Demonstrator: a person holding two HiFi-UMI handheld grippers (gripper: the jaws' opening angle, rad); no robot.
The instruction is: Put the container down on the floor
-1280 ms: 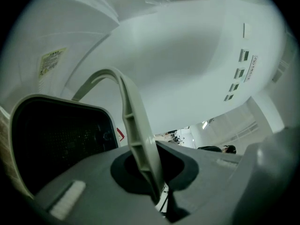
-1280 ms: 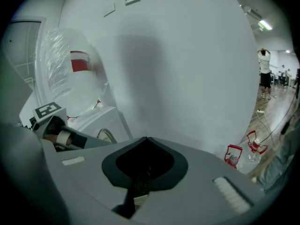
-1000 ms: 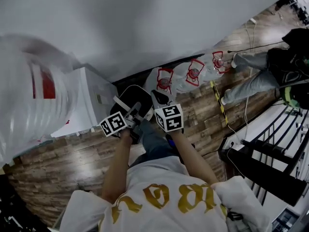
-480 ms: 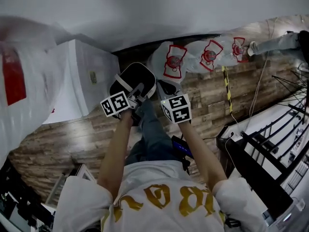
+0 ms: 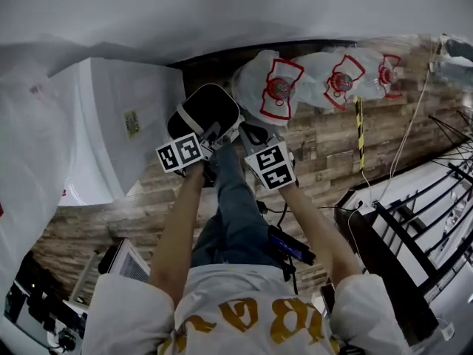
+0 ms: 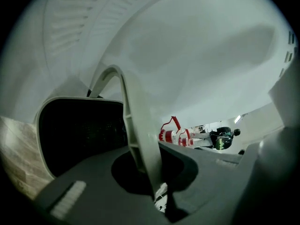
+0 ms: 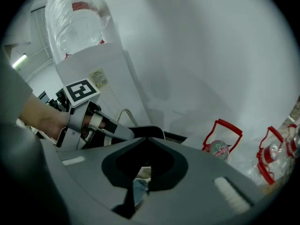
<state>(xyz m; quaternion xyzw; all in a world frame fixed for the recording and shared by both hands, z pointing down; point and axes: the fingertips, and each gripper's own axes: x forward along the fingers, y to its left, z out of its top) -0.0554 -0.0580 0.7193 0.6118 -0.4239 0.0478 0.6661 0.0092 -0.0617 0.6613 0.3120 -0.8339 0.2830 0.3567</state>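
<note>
A black container (image 5: 203,111) with a white rim hangs above the wooden floor (image 5: 325,161), close to the wall base. My left gripper (image 5: 214,134) is shut on its white handle (image 6: 137,135), which runs down between the jaws in the left gripper view (image 6: 154,193). The dark body of the container (image 6: 79,130) fills the left of that view. My right gripper (image 5: 244,133) sits just right of the container, its jaws shut (image 7: 140,184) with nothing seen between them. In the right gripper view the container (image 7: 143,129) shows beyond the jaws, with the left gripper (image 7: 110,130) on it.
A white cabinet (image 5: 126,124) stands left of the container against the wall. Plastic-wrapped water bottles with red handles (image 5: 279,87) lie to the right along the wall. A large wrapped bottle (image 5: 26,168) looms at far left. Black railing (image 5: 414,231) and striped tape (image 5: 360,135) are at right.
Both grippers and the container have shifted up the picture toward the wall base. The view has swung, and the person standing at right has left it.
</note>
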